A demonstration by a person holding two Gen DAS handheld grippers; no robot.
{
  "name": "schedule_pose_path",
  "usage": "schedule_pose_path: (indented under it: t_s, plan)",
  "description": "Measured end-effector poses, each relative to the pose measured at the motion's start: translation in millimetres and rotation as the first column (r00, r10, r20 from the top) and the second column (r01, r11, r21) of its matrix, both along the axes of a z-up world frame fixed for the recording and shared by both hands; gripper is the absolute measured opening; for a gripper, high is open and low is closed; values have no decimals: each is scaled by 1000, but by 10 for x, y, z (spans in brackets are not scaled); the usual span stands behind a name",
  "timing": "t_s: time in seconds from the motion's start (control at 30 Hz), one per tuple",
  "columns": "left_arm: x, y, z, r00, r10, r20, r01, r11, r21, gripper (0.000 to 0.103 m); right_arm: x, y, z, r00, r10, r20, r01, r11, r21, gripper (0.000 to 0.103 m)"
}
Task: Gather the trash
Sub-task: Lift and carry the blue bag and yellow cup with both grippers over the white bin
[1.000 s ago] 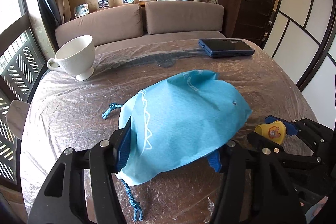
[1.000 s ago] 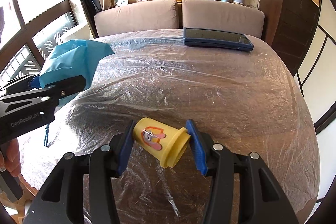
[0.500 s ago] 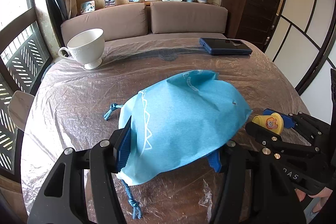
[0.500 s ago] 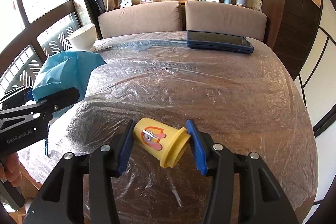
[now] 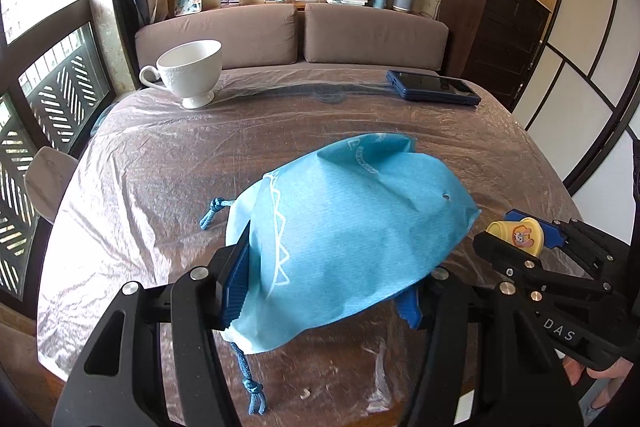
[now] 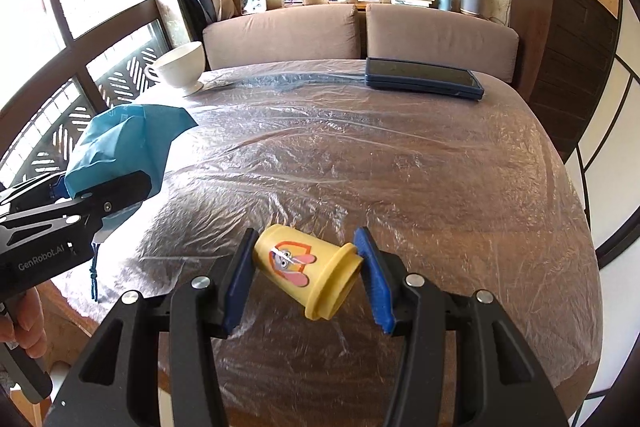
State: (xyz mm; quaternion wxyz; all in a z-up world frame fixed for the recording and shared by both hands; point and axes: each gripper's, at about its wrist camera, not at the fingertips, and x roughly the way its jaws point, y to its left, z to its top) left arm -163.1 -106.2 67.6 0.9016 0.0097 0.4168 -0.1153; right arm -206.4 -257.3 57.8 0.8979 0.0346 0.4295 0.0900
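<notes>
in the left wrist view, the left gripper (image 5: 320, 291) is closed on the crumpled edge of a blue drawstring bag (image 5: 352, 227), its blue pads nipping the fabric from both sides so the bag hangs just above the plastic-covered table (image 5: 160, 163); the bag's long axis runs from the gripper up and to the right, its knotted cords trailing at the near, lower-left end, and which end is the mouth cannot be told for sure from here. just beyond the bag's right tip the right gripper (image 5: 520, 233) carries a small yellow cup (image 5: 516, 235). a white teacup (image 5: 192, 71) and a dark blue case (image 5: 432, 91) stand well apart at the far edge. in the right wrist view, the right gripper (image 6: 306, 275) is clamped end to end on the yellow cup (image 6: 306, 269), one pad on its base and the other on its flanged rim, so the cup lies on its side, held clear of the table, long axis across the jaws and tilted, mouth facing right and slightly down. the bag (image 6: 120, 151) hangs from the left gripper (image 6: 102, 201) near the left edge. to bag the cup cleanly, the judgement is that the bag's mouth should be spread and turned toward the cup first, then the cup brought in over the opening before the right grip lets go.
</notes>
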Motion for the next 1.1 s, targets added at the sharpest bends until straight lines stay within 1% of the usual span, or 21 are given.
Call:
schedule_pose_path:
  t_s: [0.3,0.43,0.53,0.73,0.9,1.0,1.1]
  plan:
    - [-370,36,45,997,74,14,-74,997,-14,60,-259,-30,62,998,66,16,-66,998,23,49]
    - [-559,76,82,996,83,23,-83,996,-14,60,-413,-18,87,997,75,17,-75,997,28,49]
    - [-680,115,120,996,86,32,-85,996,-28,60,-578,16,126,997,77,23,-78,997,22,49]
    - [-966,225,136,997,53,47,-51,998,-40,60,-874,79,174,999,36,31,-37,999,26,49]
    - [-1281,334,128,999,17,40,-16,999,-46,60,-1264,186,195,1000,0,20,-1,1000,27,49]
    - [-1460,364,66,1000,-11,21,12,999,-47,60,-1493,258,154,1000,-21,8,21,1000,16,49]
    - [-1601,352,-40,999,-33,-15,33,999,-41,60,-1690,292,75,999,-40,-21,41,999,33,49]
